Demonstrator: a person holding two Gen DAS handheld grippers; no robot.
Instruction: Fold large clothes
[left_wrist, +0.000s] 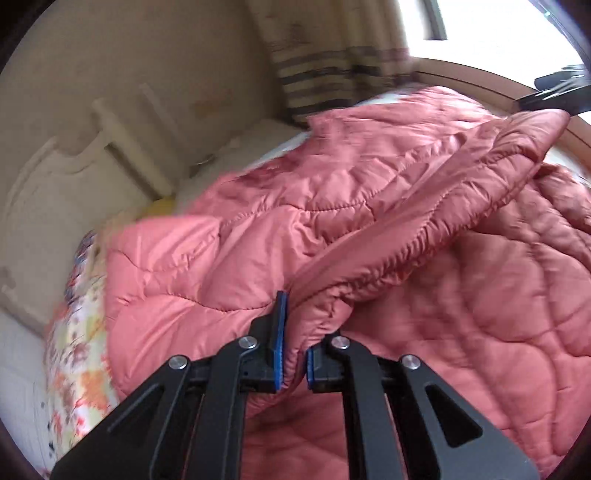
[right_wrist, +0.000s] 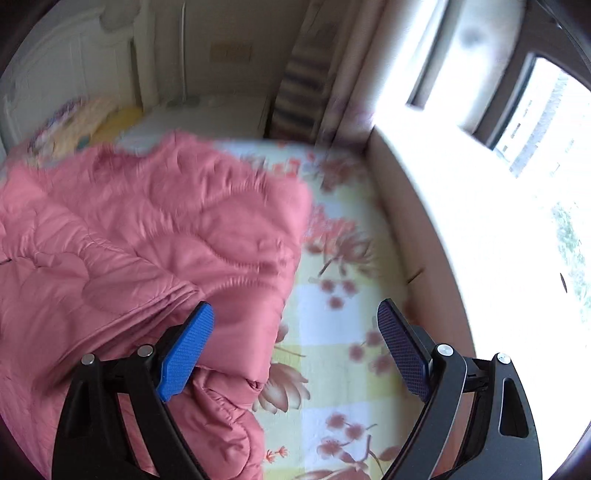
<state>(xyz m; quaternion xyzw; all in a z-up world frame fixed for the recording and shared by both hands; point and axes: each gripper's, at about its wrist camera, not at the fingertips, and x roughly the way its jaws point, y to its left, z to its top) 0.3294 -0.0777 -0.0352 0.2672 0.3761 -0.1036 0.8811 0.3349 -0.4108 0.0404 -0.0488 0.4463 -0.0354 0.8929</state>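
Observation:
A large pink quilted garment (left_wrist: 332, 221) lies bunched on a bed. In the left wrist view my left gripper (left_wrist: 293, 354) is shut on its ribbed hem edge, and that edge stretches up to the right as a taut fold (left_wrist: 461, 192). The blue pads (left_wrist: 277, 339) pinch the fabric between them. In the right wrist view the same pink garment (right_wrist: 147, 240) covers the left half of the bed. My right gripper (right_wrist: 295, 350) hangs open above the garment's right edge and the sheet, with nothing between its blue fingers (right_wrist: 184, 350).
The floral yellow bed sheet (right_wrist: 332, 314) shows right of the garment. A beige padded bed side (right_wrist: 424, 240) and a bright window (right_wrist: 535, 147) lie to the right. A white headboard (left_wrist: 55, 192), pillows (right_wrist: 85, 122) and a striped curtain (left_wrist: 325, 70) stand at the far end.

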